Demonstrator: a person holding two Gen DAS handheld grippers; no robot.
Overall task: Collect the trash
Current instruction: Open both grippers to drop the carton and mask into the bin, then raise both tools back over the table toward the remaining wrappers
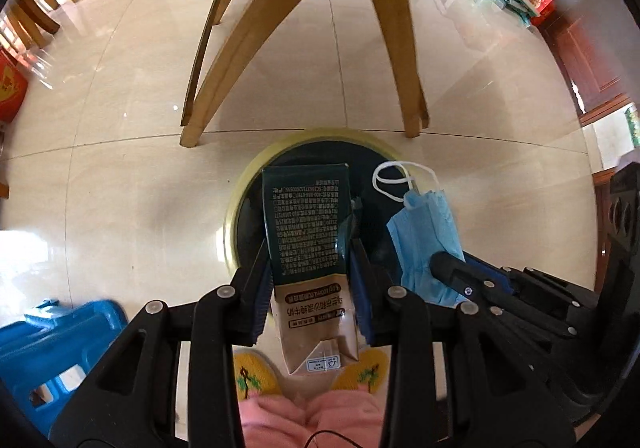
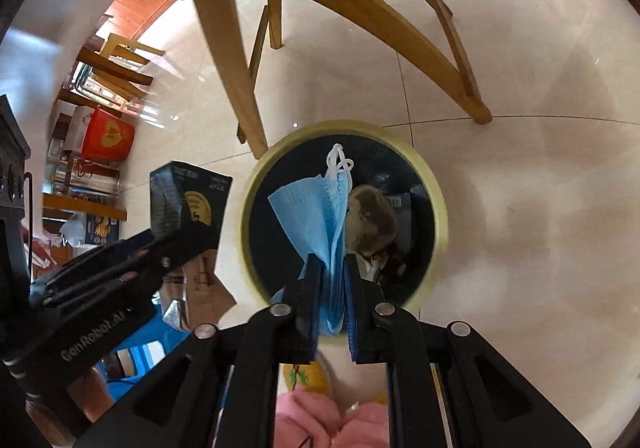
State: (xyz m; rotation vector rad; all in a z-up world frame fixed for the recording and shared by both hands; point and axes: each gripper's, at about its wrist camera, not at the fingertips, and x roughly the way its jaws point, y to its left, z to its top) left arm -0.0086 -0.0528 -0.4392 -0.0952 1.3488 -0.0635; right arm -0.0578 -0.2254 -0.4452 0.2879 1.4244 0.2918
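Left tongs point(image 1: 310, 268) are clamped on a milk carton point(image 1: 308, 232), right tongs point(image 2: 332, 296) pinch a blue face mask point(image 2: 316, 207), both over the yellow-rimmed trash bin point(image 2: 440, 207).

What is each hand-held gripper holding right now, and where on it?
The left hand-held gripper clamps the milk carton across its sides, near the brown end. The right hand-held gripper pinches the blue face mask at its bunched end.
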